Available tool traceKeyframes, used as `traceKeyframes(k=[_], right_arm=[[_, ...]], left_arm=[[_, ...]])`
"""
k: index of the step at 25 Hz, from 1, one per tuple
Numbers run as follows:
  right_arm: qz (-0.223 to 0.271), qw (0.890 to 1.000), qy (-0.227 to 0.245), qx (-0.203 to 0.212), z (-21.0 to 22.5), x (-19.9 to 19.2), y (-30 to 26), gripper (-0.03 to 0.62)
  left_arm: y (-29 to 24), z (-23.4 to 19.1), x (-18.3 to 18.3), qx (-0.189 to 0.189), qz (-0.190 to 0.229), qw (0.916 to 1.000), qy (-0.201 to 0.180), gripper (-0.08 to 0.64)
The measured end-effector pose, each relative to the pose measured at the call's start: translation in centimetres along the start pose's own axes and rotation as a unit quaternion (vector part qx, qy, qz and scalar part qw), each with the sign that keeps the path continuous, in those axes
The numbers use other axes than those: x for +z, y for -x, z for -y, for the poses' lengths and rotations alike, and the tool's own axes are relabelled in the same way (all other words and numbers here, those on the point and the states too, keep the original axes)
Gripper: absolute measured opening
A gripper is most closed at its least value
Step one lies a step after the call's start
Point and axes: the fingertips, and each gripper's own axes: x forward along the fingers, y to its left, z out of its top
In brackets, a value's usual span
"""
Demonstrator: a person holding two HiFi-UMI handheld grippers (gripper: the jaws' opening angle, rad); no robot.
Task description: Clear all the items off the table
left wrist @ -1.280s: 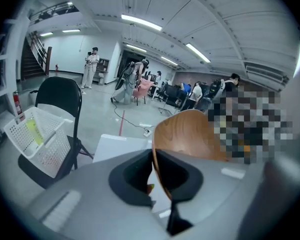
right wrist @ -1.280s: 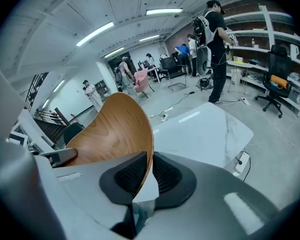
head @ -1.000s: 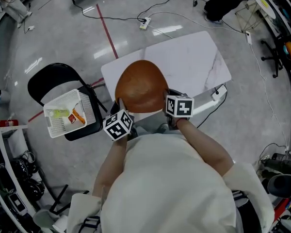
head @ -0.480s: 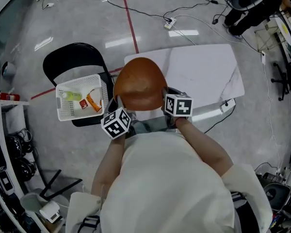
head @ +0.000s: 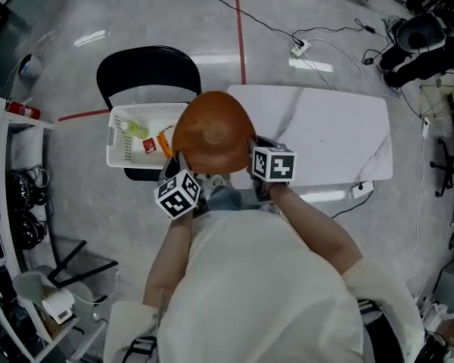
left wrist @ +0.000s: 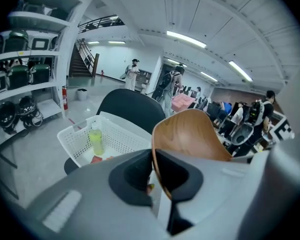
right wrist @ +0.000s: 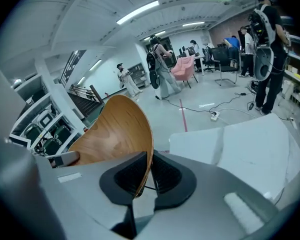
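Change: bowl (head: 212,131), carried between both claws, has shifted off bench (head: 325,127) edge toward basket (head: 129,116) on chair (head: 144,66). A second ago basket sat well left of it; now bowl's rim overlaps basket's right edge in head view. Bench top shows bare. Judgement: last item, drop-off pending. Bowl held in air, not yet in basket.

Left claw (left wrist: 152,171): nearly closed, pads pinching bowl's left rim. Right claw (right wrist: 146,176): nearly closed, pads pinching right rim. Basket already holds bottle (left wrist: 95,140) and packets (head: 150,146).
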Motion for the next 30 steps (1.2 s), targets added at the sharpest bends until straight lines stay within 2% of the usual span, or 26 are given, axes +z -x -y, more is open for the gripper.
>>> traceKeyframes(k=[7, 16, 21, 30], right_arm=[[-0.029, 0.999, 0.033, 0.029, -5.8, 0.5, -4.7, 0.032], [-0.069, 0.993, 0.073, 0.056, -10.9, -0.1, -9.6, 0.032], [-0.092, 0.99, 0.087, 0.059, -12.6, -0.9, -11.8, 0.032], [-0.12, 0.986, 0.092, 0.067, -14.7, -2.0, -15.9, 0.032]], left_arm=[[-0.3, -6.5, 1.3, 0.042, 0.008, 0.9986, 0.03, 0.025], [-0.9, -12.9, 0.9, 0.091, 0.004, 0.9936, 0.067, 0.026], [-1.4, -15.5, 0.3, 0.109, -0.007, 0.9906, 0.083, 0.026], [-3.3, -19.1, -0.5, 0.129, -0.022, 0.9872, 0.09, 0.027]])
